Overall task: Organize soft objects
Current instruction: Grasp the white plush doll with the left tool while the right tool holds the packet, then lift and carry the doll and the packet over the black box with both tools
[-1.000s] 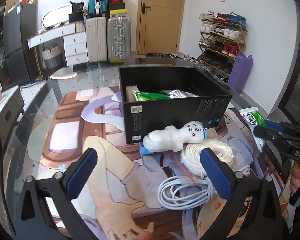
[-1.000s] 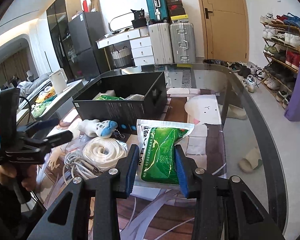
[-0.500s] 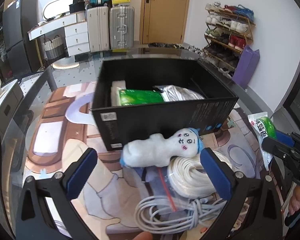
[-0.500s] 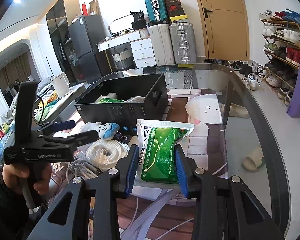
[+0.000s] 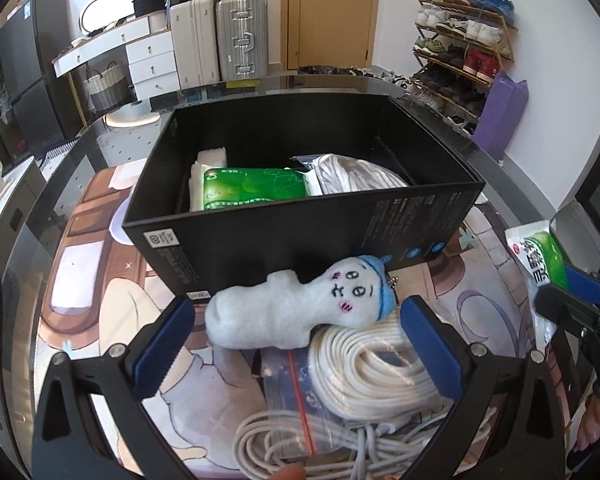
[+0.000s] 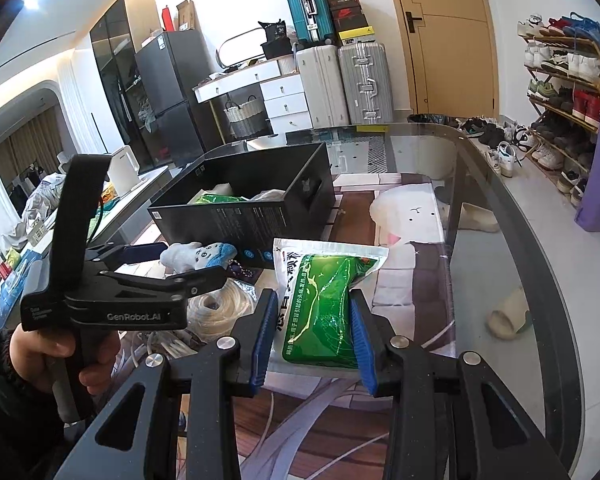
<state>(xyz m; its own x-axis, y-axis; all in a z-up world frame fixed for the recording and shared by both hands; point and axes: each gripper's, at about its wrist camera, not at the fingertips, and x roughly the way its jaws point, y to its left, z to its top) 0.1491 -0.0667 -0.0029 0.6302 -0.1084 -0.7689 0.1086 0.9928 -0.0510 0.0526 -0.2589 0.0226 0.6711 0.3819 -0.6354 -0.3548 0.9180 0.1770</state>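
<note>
A white plush doll with a blue cap [image 5: 296,308] lies against the front wall of the black box [image 5: 308,232]. My left gripper [image 5: 296,340] is open, its fingers either side of the doll. The doll also shows in the right wrist view [image 6: 198,255]. My right gripper [image 6: 314,336] is shut on a green soft pack in a clear bag [image 6: 324,300], held above the table to the right of the box [image 6: 252,216]. The pack shows at the right edge of the left wrist view [image 5: 540,264]. The box holds a green pack [image 5: 252,188] and a white bag [image 5: 352,176].
A coil of white rope [image 5: 372,372] and grey cable [image 5: 300,440] on a zip bag lie under the left gripper. The glass table edge [image 6: 512,220] curves on the right. Suitcases [image 5: 236,40] and a shoe rack [image 5: 460,48] stand beyond the table.
My left gripper has moved forward and down until its open fingers flank the plush doll. My right gripper has stayed shut on the green pack, almost still.
</note>
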